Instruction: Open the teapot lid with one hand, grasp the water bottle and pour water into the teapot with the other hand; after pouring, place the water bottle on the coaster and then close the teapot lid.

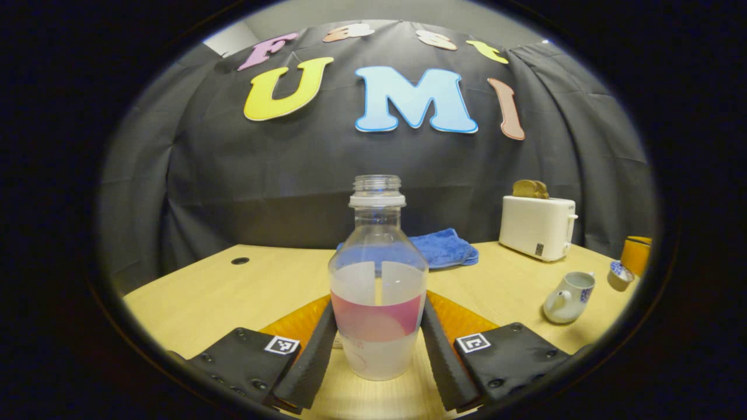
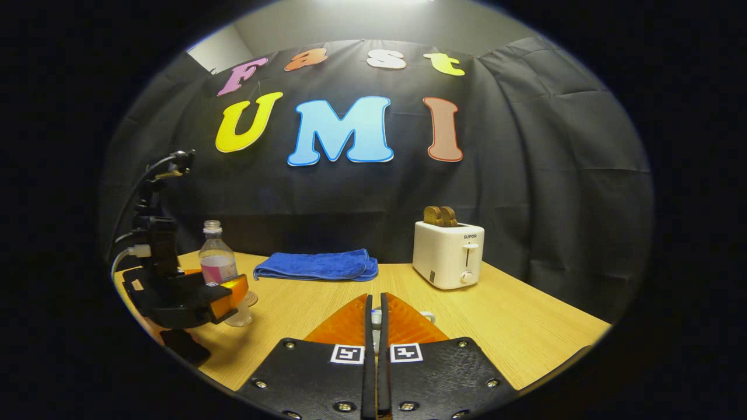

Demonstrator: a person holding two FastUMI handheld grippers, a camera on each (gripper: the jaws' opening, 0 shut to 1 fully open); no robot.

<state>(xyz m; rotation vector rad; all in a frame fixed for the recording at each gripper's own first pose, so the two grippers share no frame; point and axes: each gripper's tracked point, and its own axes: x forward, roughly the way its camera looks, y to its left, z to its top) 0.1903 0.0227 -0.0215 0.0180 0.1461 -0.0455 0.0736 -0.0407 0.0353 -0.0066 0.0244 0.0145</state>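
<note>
The wooden tabletop carries a white toaster with toast in it and a folded blue cloth along the back wall, with the uncapped water bottle upright toward the left and half full. The left gripper is spread around the bottle's lower half, a finger close on either side, though I cannot tell if they press on it. The small white teapot sits lidless off to the right, and the right gripper is pinched nearly closed on something small and pale I cannot make out.
</note>
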